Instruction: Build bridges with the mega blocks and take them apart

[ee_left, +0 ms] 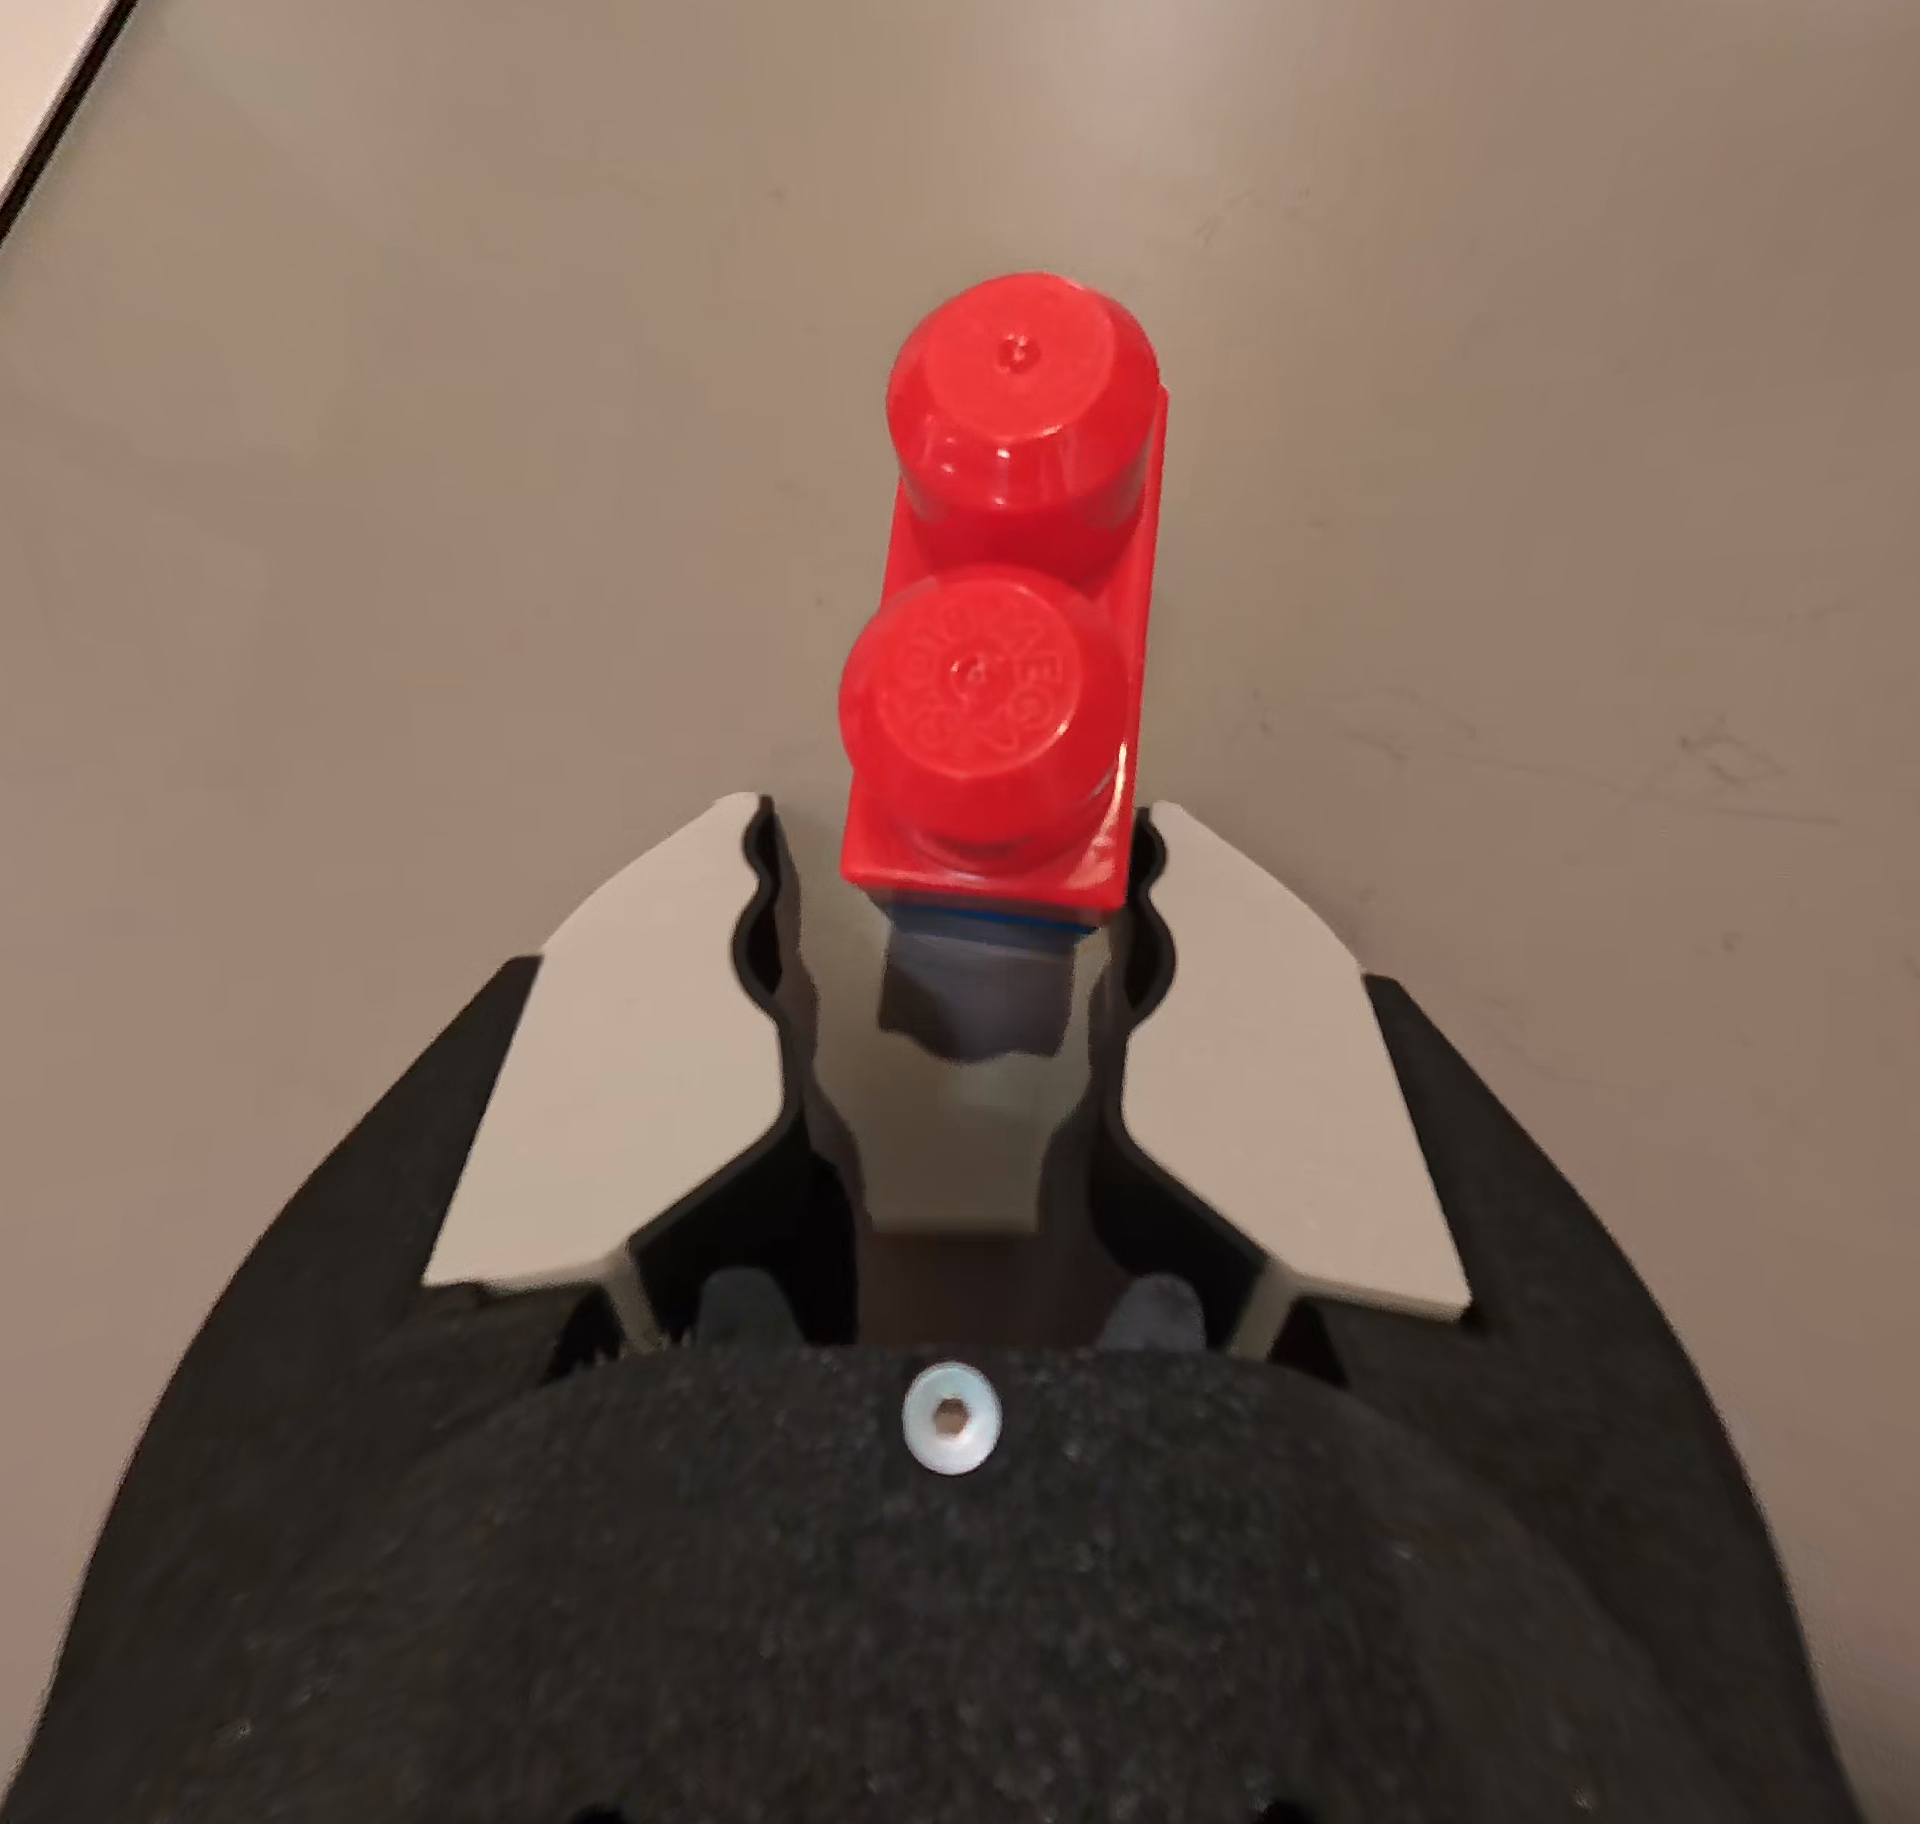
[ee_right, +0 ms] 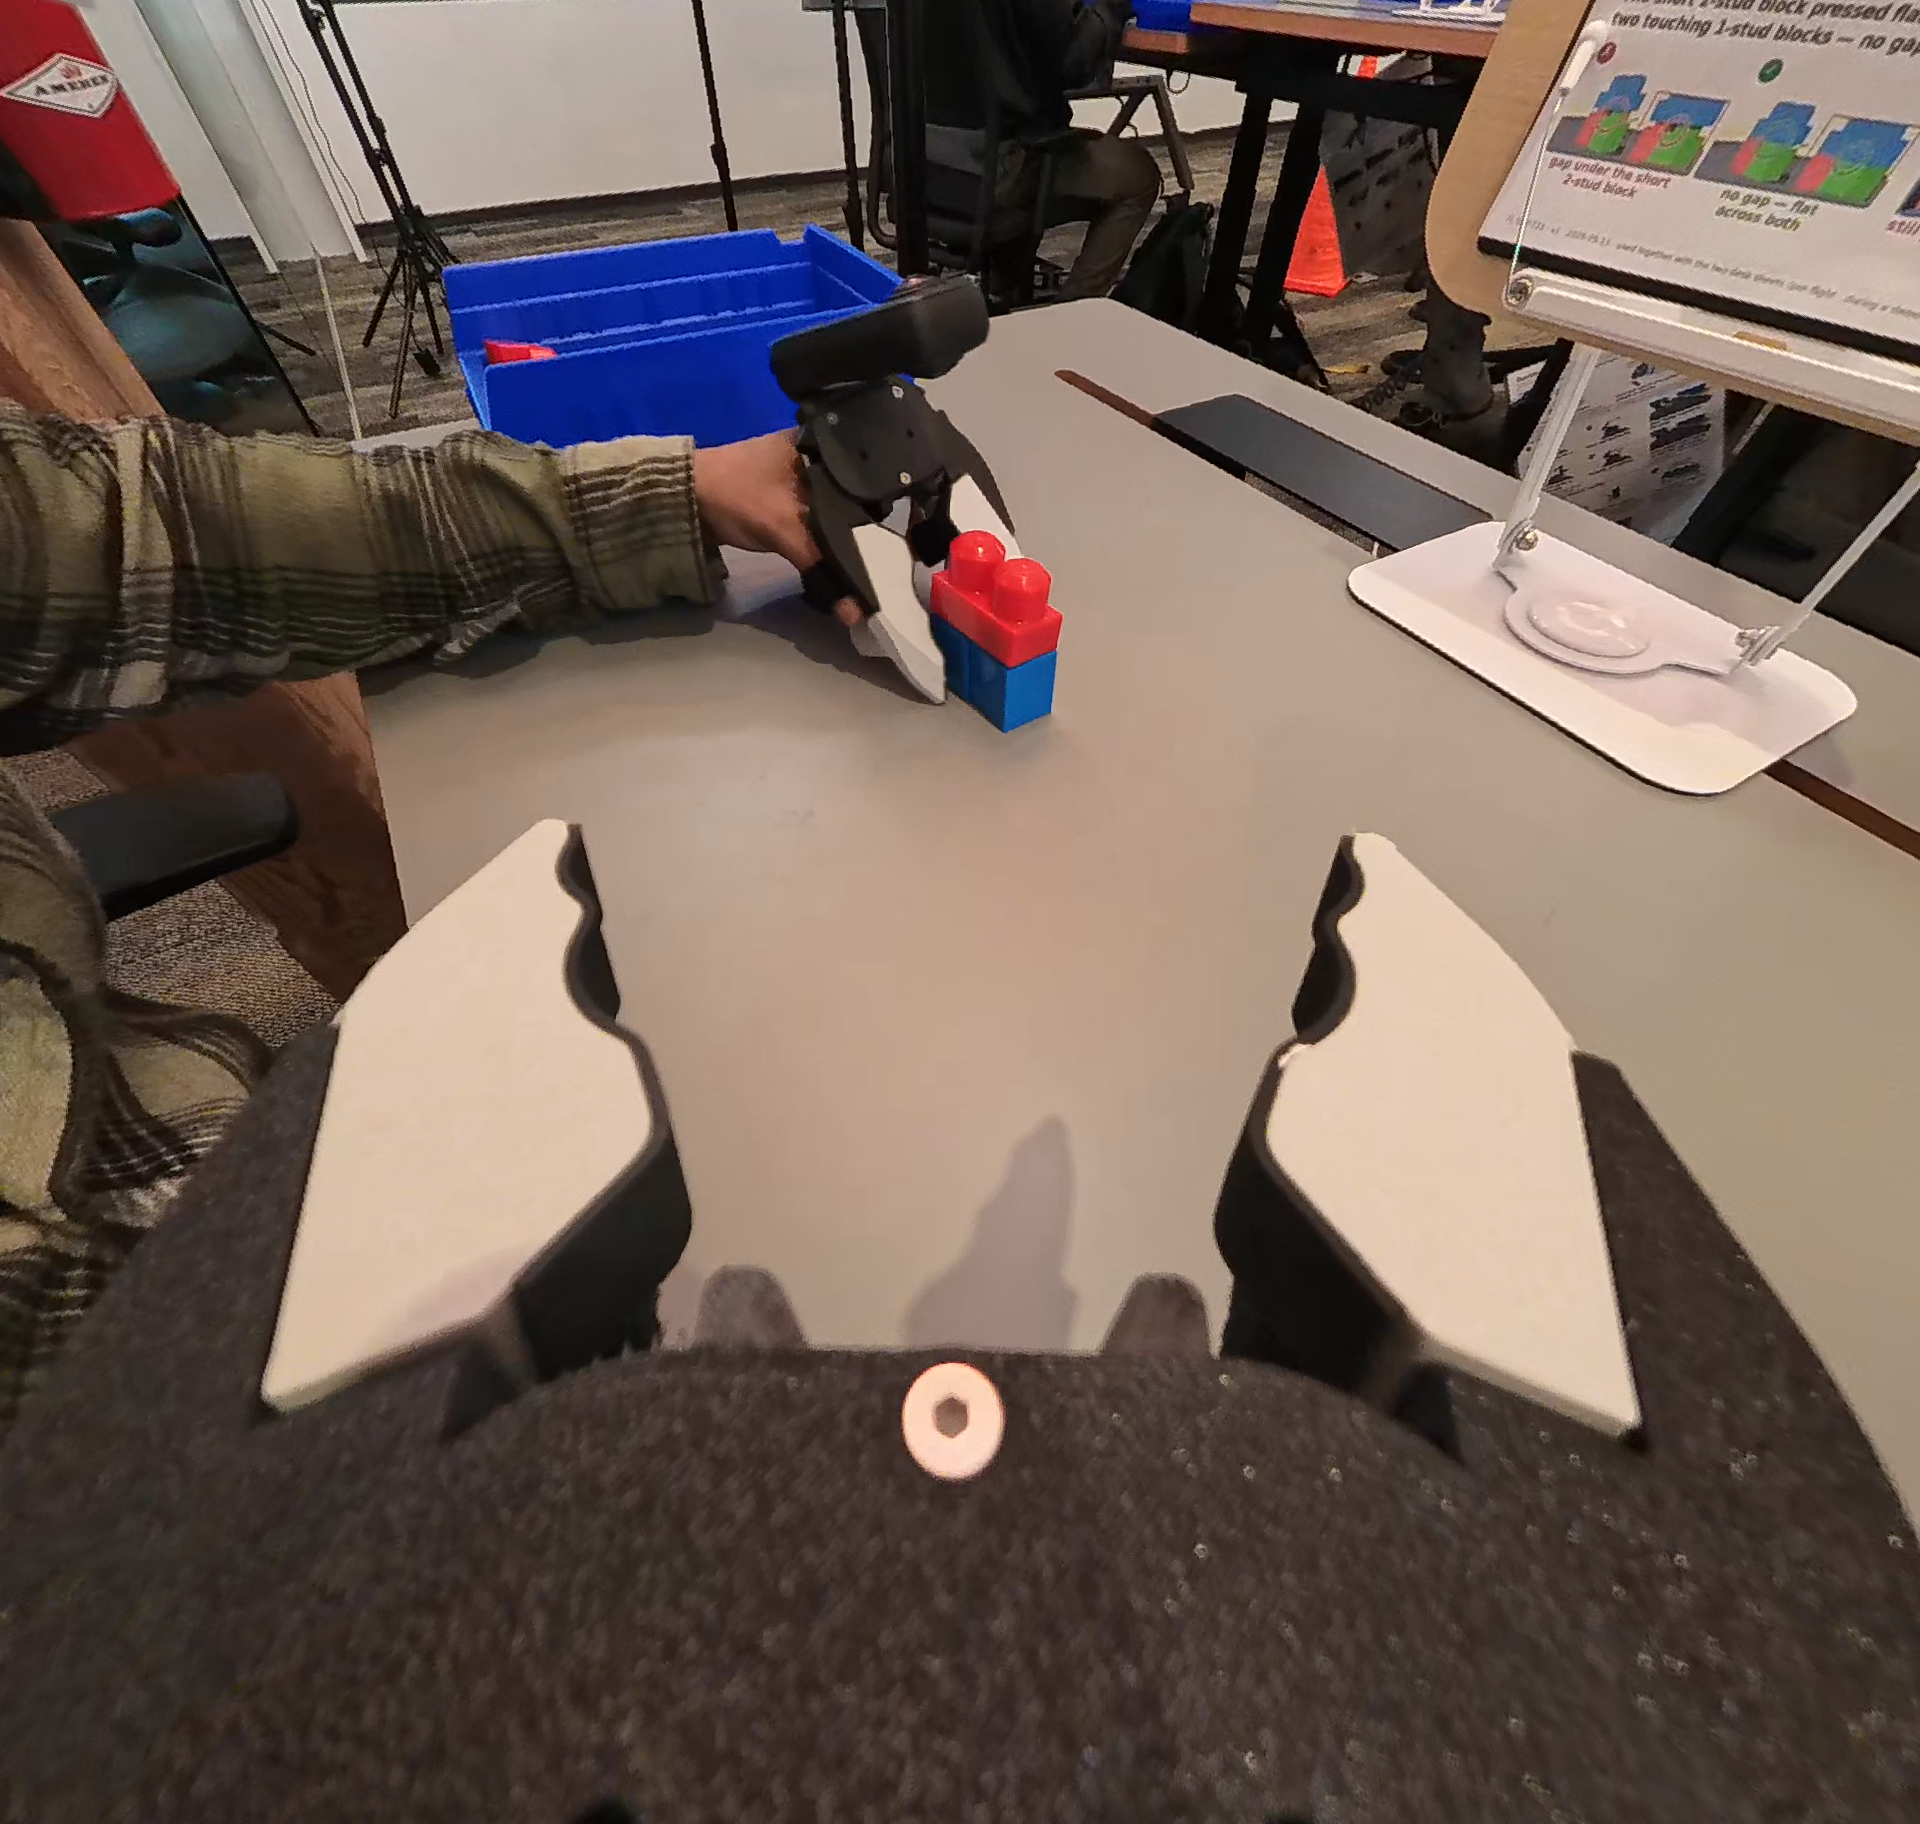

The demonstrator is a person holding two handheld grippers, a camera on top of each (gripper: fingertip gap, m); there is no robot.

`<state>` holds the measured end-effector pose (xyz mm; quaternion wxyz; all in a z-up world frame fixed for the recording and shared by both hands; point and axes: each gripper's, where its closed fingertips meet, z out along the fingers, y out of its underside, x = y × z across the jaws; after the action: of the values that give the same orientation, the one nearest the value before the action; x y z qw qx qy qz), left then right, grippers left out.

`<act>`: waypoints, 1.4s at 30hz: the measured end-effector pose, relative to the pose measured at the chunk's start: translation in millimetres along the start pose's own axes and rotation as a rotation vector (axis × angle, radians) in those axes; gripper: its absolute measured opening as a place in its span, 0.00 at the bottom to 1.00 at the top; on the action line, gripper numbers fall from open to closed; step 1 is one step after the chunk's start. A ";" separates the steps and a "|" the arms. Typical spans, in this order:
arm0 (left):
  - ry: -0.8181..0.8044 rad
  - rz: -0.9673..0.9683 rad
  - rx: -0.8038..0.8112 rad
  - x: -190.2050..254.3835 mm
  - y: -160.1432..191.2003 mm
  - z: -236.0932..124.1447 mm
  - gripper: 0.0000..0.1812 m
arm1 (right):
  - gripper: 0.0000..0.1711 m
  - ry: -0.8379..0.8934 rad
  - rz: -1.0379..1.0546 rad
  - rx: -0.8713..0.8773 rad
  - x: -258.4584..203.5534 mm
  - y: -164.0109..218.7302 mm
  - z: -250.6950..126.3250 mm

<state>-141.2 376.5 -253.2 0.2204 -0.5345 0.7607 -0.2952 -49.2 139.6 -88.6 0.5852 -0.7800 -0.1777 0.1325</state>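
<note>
Sitting at centre frame in the left wrist view, the red 2-stud block [ee_left: 1003, 621] caps the blue blocks [ee_right: 1003, 678], which the right wrist view shows just above centre on the grey table [ee_right: 1195, 891]; how many blue pieces there are I cannot tell for sure. The left gripper [ee_left: 961, 818] straddles the near end of this small bridge, its white fingers [ee_left: 644, 1026] narrowed around the lower part; whether the pads actually press the blue plastic is not clear. The right gripper [ee_right: 961, 849] hangs low in its own frame over bare table, fingers spread wide and holding nothing, well apart from the bridge. A blue bin [ee_right: 665, 340] sits upper left with a red piece [ee_right: 516, 352] inside, and a stand with an instruction sheet [ee_right: 1704, 101] fills the upper right.

Judged from here, the risk is a grip that catches only 1 end: pulling could tilt the stack, slide it along the table or split it unevenly.
</note>
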 end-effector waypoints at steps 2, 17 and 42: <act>0.024 0.013 0.003 3.3 -1.4 0.8 0.25 | 0.75 -0.004 0.000 -0.001 -0.5 0.4 1.2; 0.154 -0.128 0.108 22.8 -58.5 -2.7 0.22 | 0.73 -0.021 -0.036 -0.041 4.2 -6.4 10.3; 0.172 0.117 0.065 52.4 -158.7 -23.0 0.22 | 0.00 -0.259 -0.237 -0.393 67.9 -95.0 85.8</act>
<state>-65.2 291.6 -128.8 0.1885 -0.4542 0.7967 -0.3513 -35.1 267.2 -21.4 0.4064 -0.8288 -0.3638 0.1248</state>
